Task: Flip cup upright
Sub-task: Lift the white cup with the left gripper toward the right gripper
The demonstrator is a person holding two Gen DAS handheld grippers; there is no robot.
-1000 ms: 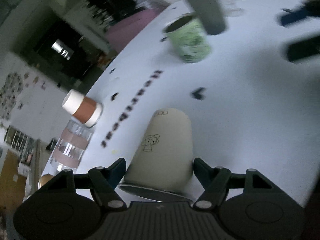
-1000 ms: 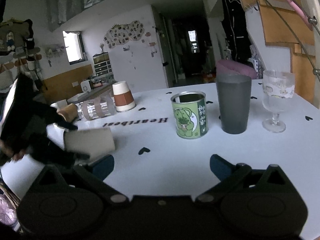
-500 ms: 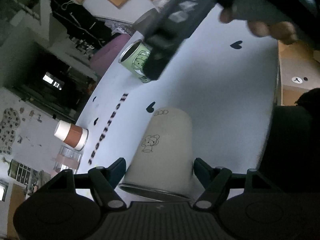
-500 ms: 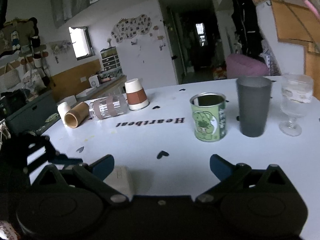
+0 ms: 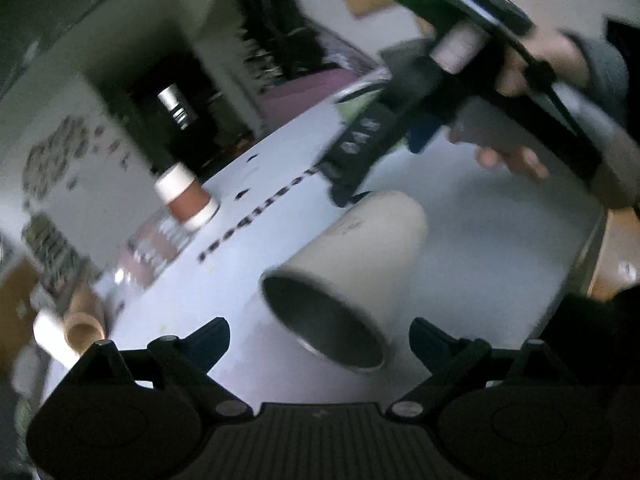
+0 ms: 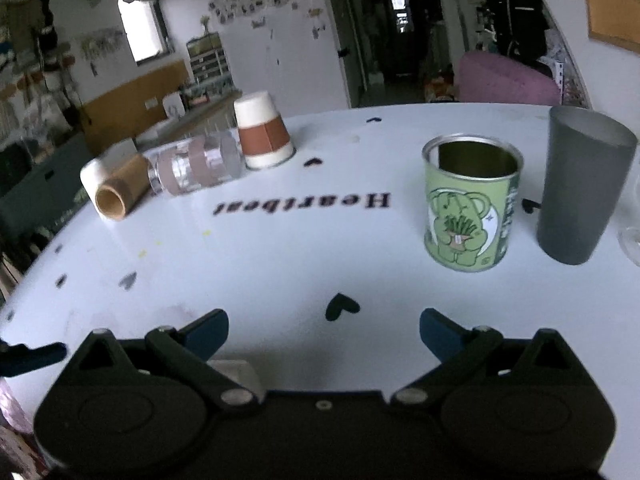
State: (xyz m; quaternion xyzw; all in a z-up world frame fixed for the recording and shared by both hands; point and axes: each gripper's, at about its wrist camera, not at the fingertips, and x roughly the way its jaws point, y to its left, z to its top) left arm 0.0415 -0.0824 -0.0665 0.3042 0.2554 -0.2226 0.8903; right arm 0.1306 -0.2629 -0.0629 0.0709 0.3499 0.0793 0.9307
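Observation:
A beige cup (image 5: 360, 256) lies tilted on the white table (image 5: 500, 248), its open mouth toward my left gripper (image 5: 320, 336). The left gripper is open, its fingers apart on either side of the cup's mouth and not touching it. My right gripper (image 6: 324, 326) is open and empty above the table (image 6: 280, 248). It shows in the left wrist view (image 5: 400, 128) above the cup's base, held by a hand. A corner of the cup (image 6: 236, 372) shows low in the right wrist view, behind the right gripper's left finger.
A green bear tin (image 6: 470, 208), a grey tumbler (image 6: 580, 184) and a wine glass stand at the right. An upturned brown-and-white paper cup (image 6: 264, 132), a clear glass lying down (image 6: 196, 168) and a brown tube (image 6: 114, 192) are at the far left.
My left gripper has opened and let go of the beige cup, which now lies tilted with its mouth showing. The left view has swung. The right gripper has moved forward over the table.

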